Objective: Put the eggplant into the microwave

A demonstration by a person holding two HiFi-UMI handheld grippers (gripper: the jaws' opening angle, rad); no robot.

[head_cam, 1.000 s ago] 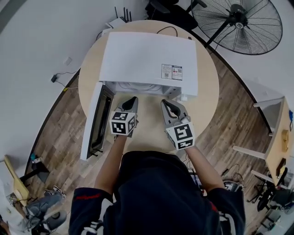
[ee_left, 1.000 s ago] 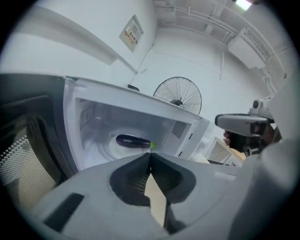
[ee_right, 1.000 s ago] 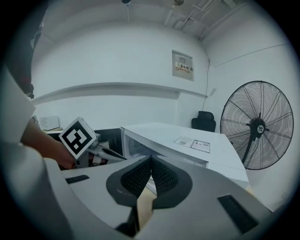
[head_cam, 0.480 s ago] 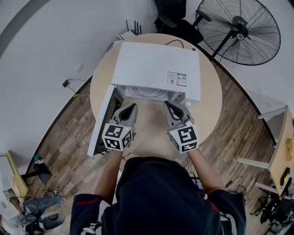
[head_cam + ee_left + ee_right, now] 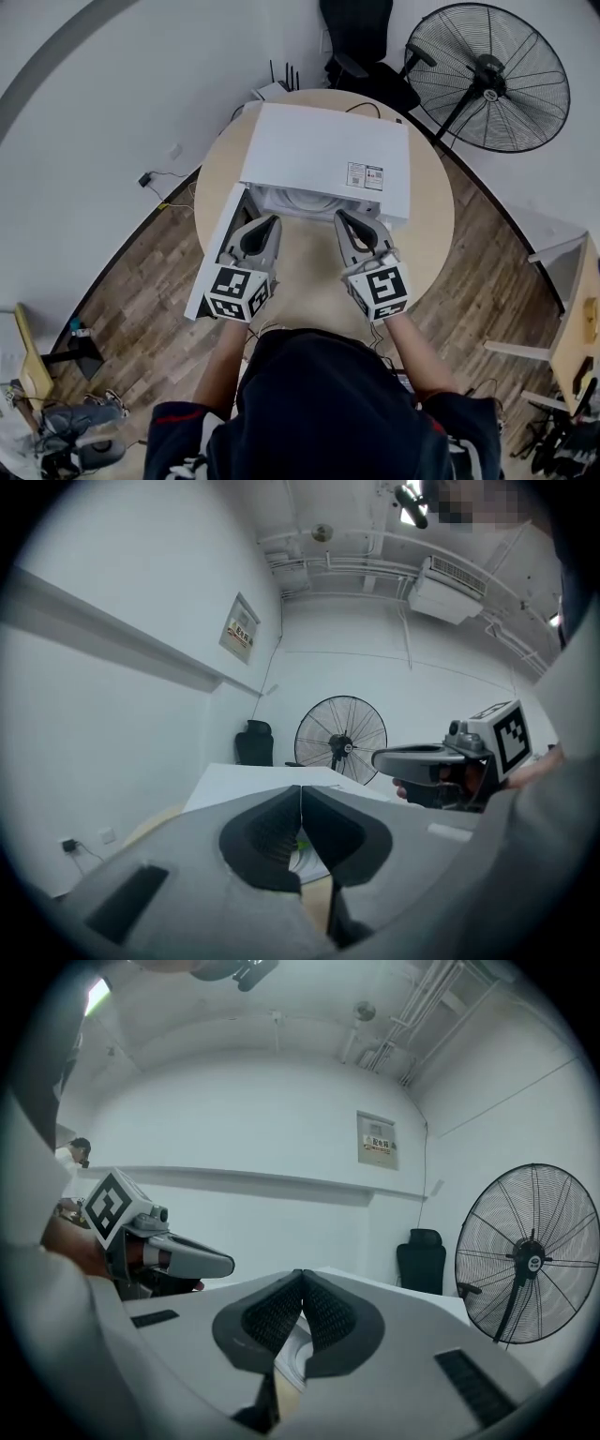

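Left jaws: my left gripper [image 5: 273, 221] is pressed fully together, pad against pad, with nothing between.
Right jaws: my right gripper [image 5: 343, 217] is also closed tight, the ribbed pads meeting at the tips, and it is empty.
Where I hold them: side by side and apart, over the near half of the round wooden table [image 5: 433, 220]. Both point roughly level at the front of the microwave [image 5: 323, 155]. In each gripper view, the other gripper shows off to the side.
Marker cubes: the left cube [image 5: 232, 292] and the right cube [image 5: 384, 291] sit at the near ends, over the table's near edge.
Microwave: a white box on the far half of the table, its front facing me.
Door: the door [image 5: 214, 267] is swung open toward the table's left edge, just beside my left gripper.
Eggplant: I cannot make it out in any view. The microwave's top hides most of the chamber from above. Past my left jaws I see only a sliver of white and green, too small to name.
Around: a standing fan [image 5: 487, 80] and a black chair [image 5: 361, 47] are beyond the table's far edge.
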